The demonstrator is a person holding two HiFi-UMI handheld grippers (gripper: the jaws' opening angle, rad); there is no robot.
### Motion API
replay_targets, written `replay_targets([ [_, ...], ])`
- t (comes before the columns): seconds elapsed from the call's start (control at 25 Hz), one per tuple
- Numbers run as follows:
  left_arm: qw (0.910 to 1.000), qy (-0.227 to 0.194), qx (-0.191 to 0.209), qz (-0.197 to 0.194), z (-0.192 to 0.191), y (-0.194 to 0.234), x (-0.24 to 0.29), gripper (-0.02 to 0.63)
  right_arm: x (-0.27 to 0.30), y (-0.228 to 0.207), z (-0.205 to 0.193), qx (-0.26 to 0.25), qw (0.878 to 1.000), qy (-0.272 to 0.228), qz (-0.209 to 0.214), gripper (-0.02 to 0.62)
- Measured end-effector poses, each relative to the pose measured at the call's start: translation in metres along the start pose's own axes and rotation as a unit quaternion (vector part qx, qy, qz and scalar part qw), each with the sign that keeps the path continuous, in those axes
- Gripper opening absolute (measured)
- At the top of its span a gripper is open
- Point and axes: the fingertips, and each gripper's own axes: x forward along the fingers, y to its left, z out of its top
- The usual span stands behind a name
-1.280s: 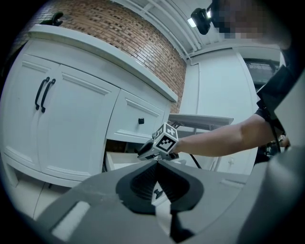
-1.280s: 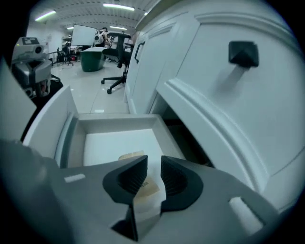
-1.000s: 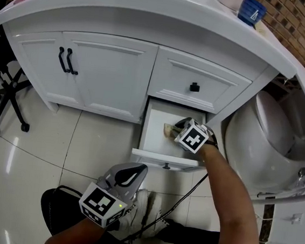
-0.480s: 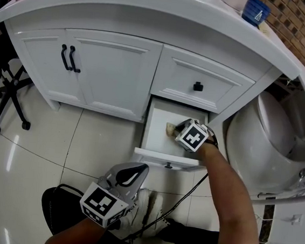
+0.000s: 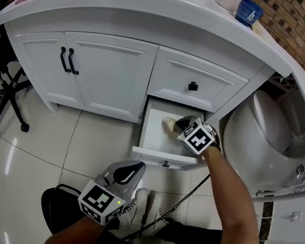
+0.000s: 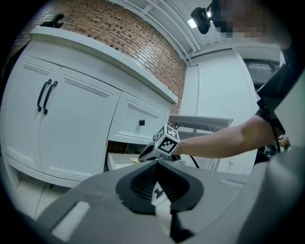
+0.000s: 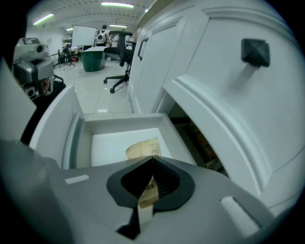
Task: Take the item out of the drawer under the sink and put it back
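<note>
A glossy pale tiled floor [image 5: 41, 150] spreads under everything, with a black office chair [image 5: 9, 95] at the far left. Next comes the white vanity cabinet [image 5: 108, 76] under a white countertop [image 5: 153, 8], its two doors carrying black handles [image 5: 67, 60]. Low in the head view, the left gripper [image 5: 128, 173] hangs above the floor, well apart from the cabinet, its jaws pressed together with nothing between them. Right of the doors, an upper drawer with a black knob [image 5: 193, 86] is closed, and the open drawer [image 5: 162, 157] below it juts out. Over its white bottom, the right gripper [image 5: 178, 124] is clamped on a tan packet [image 7: 143, 148], which sticks out past the jaw tips. Whether the packet touches the drawer bottom cannot be told. Farther right, a blue cup [image 5: 249, 11] stands on the countertop before a brick wall [image 5: 298, 26], and a white toilet [image 5: 259, 135] sits just beside the cabinet.

Compared with a second ago, the packet lies slightly nearer the drawer's back, the right gripper keeps its grip, and the left gripper has hardly shifted
</note>
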Motion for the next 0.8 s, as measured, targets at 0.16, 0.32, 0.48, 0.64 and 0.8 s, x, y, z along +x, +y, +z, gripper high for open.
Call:
replay_targets([
  [0.16,1.0000,-0.004,0.001,0.000,0.003,-0.001,-0.001,0.006,-0.048,0.003,0.021,0.035,0.996,-0.073,-0.028,0.011],
  [0.32,1.0000,-0.007,0.004,0.001,0.008,0.000,-0.003,0.006,-0.102,0.019,0.039,0.089,0.982,-0.164,-0.036,0.011],
  [0.48,1.0000,-0.008,0.005,0.002,0.009,-0.001,-0.004,0.006,-0.157,0.040,0.045,0.172,0.949,-0.262,-0.032,0.011],
  [0.64,0.9999,-0.010,0.009,0.003,0.011,-0.004,-0.005,0.006,-0.195,0.064,0.042,0.240,0.912,-0.332,-0.024,0.011],
  [0.8,0.9999,-0.015,0.003,0.002,0.015,-0.007,-0.005,0.006,-0.212,0.087,0.030,0.266,0.895,-0.354,-0.042,0.011],
])
